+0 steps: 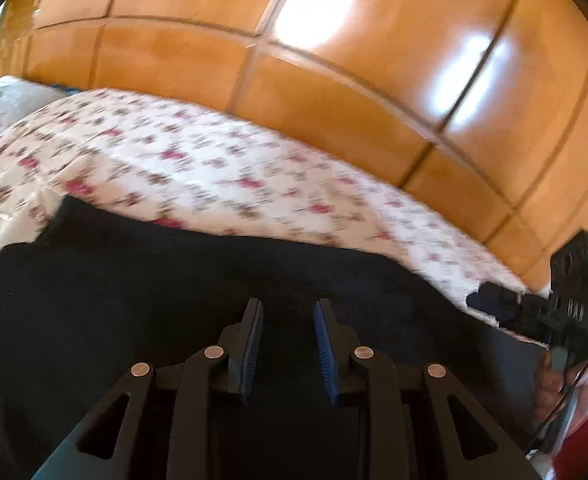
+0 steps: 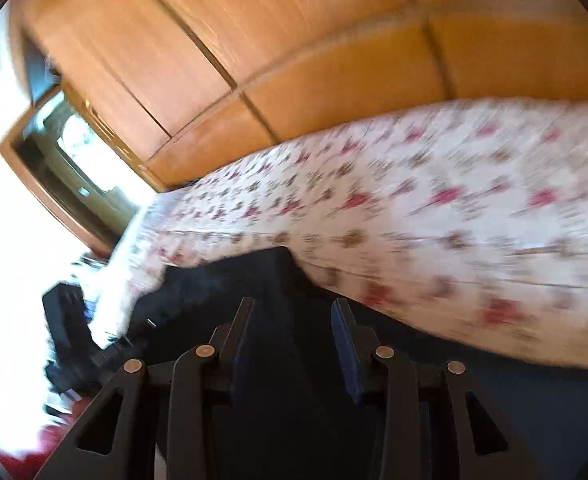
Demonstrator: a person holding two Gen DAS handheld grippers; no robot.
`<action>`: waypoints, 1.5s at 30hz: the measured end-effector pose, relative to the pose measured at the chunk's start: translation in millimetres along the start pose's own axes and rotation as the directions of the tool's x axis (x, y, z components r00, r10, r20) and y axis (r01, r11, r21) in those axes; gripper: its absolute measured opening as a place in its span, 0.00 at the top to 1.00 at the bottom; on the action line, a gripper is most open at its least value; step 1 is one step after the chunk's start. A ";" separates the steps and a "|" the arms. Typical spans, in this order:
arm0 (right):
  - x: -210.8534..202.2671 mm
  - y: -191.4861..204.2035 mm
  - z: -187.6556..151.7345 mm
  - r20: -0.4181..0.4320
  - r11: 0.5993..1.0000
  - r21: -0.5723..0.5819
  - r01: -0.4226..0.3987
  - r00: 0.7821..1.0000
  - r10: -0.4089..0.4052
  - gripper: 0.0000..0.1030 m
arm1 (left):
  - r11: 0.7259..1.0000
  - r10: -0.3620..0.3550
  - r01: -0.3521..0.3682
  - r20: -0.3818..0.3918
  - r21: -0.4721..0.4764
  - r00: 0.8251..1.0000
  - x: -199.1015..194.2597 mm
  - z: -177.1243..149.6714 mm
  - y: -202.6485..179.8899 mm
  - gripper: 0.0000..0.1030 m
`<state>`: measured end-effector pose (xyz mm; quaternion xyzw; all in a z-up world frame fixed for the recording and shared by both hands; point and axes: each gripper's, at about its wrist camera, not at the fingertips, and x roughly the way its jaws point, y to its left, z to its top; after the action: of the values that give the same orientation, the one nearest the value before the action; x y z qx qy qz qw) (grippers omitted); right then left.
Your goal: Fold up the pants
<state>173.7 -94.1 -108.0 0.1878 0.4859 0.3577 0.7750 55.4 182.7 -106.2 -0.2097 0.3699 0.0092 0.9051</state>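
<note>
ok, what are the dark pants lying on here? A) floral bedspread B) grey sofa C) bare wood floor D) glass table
A: the dark pants lie spread on a white floral bedspread with pink flowers, in front of the wooden wardrobe.

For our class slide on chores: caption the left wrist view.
Open left claw over dark pants on a flowered bedspread, wooden wardrobe behind.

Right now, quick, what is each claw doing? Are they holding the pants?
Left claw: open, nothing pinched, above the dark pants.
Right claw: a gap shows between its jaws; any grip on the pants cannot be told.
</note>
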 end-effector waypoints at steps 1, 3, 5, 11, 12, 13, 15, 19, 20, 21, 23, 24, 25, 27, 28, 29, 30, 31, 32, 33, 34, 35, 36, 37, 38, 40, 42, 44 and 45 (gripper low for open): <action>19.1 -5.7 8.4 -0.036 0.999 0.051 -0.014 0.999 0.015 0.61 | 0.999 0.041 -0.041 -0.011 -0.011 0.999 2.3 -2.1 9.5 0.74; 51.0 -14.2 19.3 -0.109 0.994 0.112 -0.005 0.994 0.018 0.61 | 0.999 0.027 -0.027 0.004 -0.038 1.000 -0.8 -10.3 26.6 0.74; 71.7 -11.8 24.0 -0.161 0.993 0.108 -0.044 0.985 0.062 0.61 | 0.999 -0.007 0.009 0.033 -0.039 0.999 -9.0 -17.1 34.4 0.74; 104.5 13.1 28.7 -0.169 1.000 -0.007 0.019 0.985 -0.019 0.88 | 0.997 0.047 -0.052 0.070 0.065 0.996 -14.4 -21.7 24.1 0.74; 102.4 13.5 30.7 -0.134 1.000 0.000 0.021 0.991 -0.021 0.90 | 0.996 0.071 -0.075 0.086 0.054 0.994 -15.8 -19.1 25.2 0.74; 98.9 13.9 33.0 -0.093 1.000 -0.004 0.020 0.995 -0.020 0.90 | 0.992 0.114 -0.119 0.107 0.034 0.988 -17.2 -16.5 28.5 0.74; 96.4 18.3 31.5 -0.053 0.998 -0.054 0.045 0.997 -0.048 0.91 | 0.987 0.161 -0.160 0.106 -0.016 0.981 -14.2 -14.6 39.8 0.74; 108.9 22.7 20.1 -0.029 0.971 -0.182 0.153 0.987 -0.160 0.92 | 0.990 0.116 -0.107 0.100 -0.087 0.988 -9.4 -14.1 55.9 0.75; 113.3 16.2 20.6 -0.042 0.977 -0.149 0.152 0.986 -0.160 0.91 | 0.991 0.120 -0.112 0.103 -0.077 0.987 -9.1 -14.8 54.8 0.75; 112.6 8.6 22.1 -0.039 0.983 -0.123 0.138 0.989 -0.144 0.91 | 0.991 0.126 -0.119 0.110 -0.068 0.986 -9.7 -15.8 53.3 0.75; 101.5 -1.6 32.3 0.023 0.990 -0.053 0.127 0.992 -0.126 0.91 | 0.991 0.126 -0.120 0.110 -0.062 0.986 -10.7 -15.9 52.6 0.74; 90.8 -8.0 35.6 0.062 0.992 -0.009 0.122 0.991 -0.121 0.84 | 0.991 0.121 -0.114 0.106 -0.065 0.987 -12.6 -15.8 53.4 0.75; 76.5 -12.9 38.3 0.109 0.994 0.032 0.105 0.988 -0.108 0.84 | 0.991 0.120 -0.113 0.105 -0.068 0.987 -14.3 -15.6 53.9 0.74; 46.7 -12.2 36.0 0.177 0.996 0.039 0.077 0.981 -0.083 0.84 | 0.990 0.129 -0.122 0.104 -0.071 0.986 -20.8 -17.6 52.8 0.74; 27.1 -7.1 30.4 0.197 0.995 0.006 0.095 0.976 -0.094 0.84 | 0.989 0.139 -0.131 0.109 -0.075 0.984 -25.8 -19.2 51.4 0.74; 18.7 -2.7 27.8 0.199 0.993 -0.017 0.115 0.974 -0.109 0.84 | 0.988 0.143 -0.134 0.127 -0.078 0.981 -33.1 -22.0 48.1 0.73; 4.3 4.2 17.6 0.198 0.986 -0.066 0.153 0.970 -0.138 0.84 | 0.989 0.138 -0.128 0.145 -0.080 0.980 -38.7 -24.3 45.1 0.73; -2.5 9.0 10.3 0.196 0.980 -0.096 0.176 0.968 -0.155 0.84 | 0.991 0.119 -0.107 0.164 -0.081 0.979 -44.4 -27.0 40.6 0.72; -10.8 13.6 -1.1 0.190 0.971 -0.133 0.196 0.967 -0.170 0.84 | 0.993 0.097 -0.085 0.178 -0.076 0.979 -47.6 -28.1 36.4 0.71; -16.4 13.9 -9.8 0.181 0.968 -0.152 0.201 0.968 -0.173 0.84 | 0.997 0.062 -0.052 0.191 -0.057 0.980 -50.6 -29.5 25.9 0.70; -19.9 14.8 -20.3 0.161 0.963 -0.175 0.206 0.971 -0.178 0.84 | 0.999 0.040 -0.034 0.191 -0.032 0.981 -50.7 -29.3 17.4 0.68; -21.2 15.5 -29.8 0.144 0.957 -0.196 0.215 0.971 -0.188 0.84 | 1.000 0.018 -0.019 0.186 0.003 0.982 -49.3 -28.9 6.8 0.68; -20.5 17.1 -35.5 0.134 0.952 -0.212 0.221 0.972 -0.195 0.84 | 1.000 0.011 -0.016 0.183 0.024 0.983 -47.8 -29.1 0.4 0.68; -17.5 18.6 -41.5 0.118 0.944 -0.238 0.231 0.971 -0.208 0.84 | 0.999 0.014 -0.023 0.180 0.049 0.984 -44.5 -29.9 -7.4 0.68; -13.3 18.9 -45.1 0.110 0.938 -0.250 0.240 0.970 -0.219 0.84 | 0.997 0.028 -0.040 0.172 0.063 0.985 -39.6 -31.0 -12.4 0.68; -1.5 15.3 -44.5 0.080 0.931 -0.250 0.266 0.964 -0.254 0.84 | 0.995 0.066 -0.076 0.144 0.067 0.987 -28.8 -32.2 -15.0 0.68; 10.7 10.3 -38.9 0.063 0.929 -0.234 0.286 0.958 -0.279 0.84 | 0.986 0.149 -0.157 0.125 0.060 0.981 -19.6 -35.9 -10.0 0.67; 21.7 5.0 -36.3 0.059 0.913 -0.225 0.339 0.940 -0.335 0.91 | 0.980 0.188 -0.193 0.092 0.040 0.978 -10.9 -38.8 0.8 0.61; 26.3 -1.2 -34.1 0.061 0.913 -0.206 0.352 0.936 -0.347 0.94 | 0.985 0.164 -0.169 0.106 0.033 0.981 -12.4 -40.8 5.0 0.61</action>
<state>151.0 -77.5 -140.6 0.0175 0.4616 0.2614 0.8475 18.4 173.2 -125.7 -0.1581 0.3391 0.0879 0.9232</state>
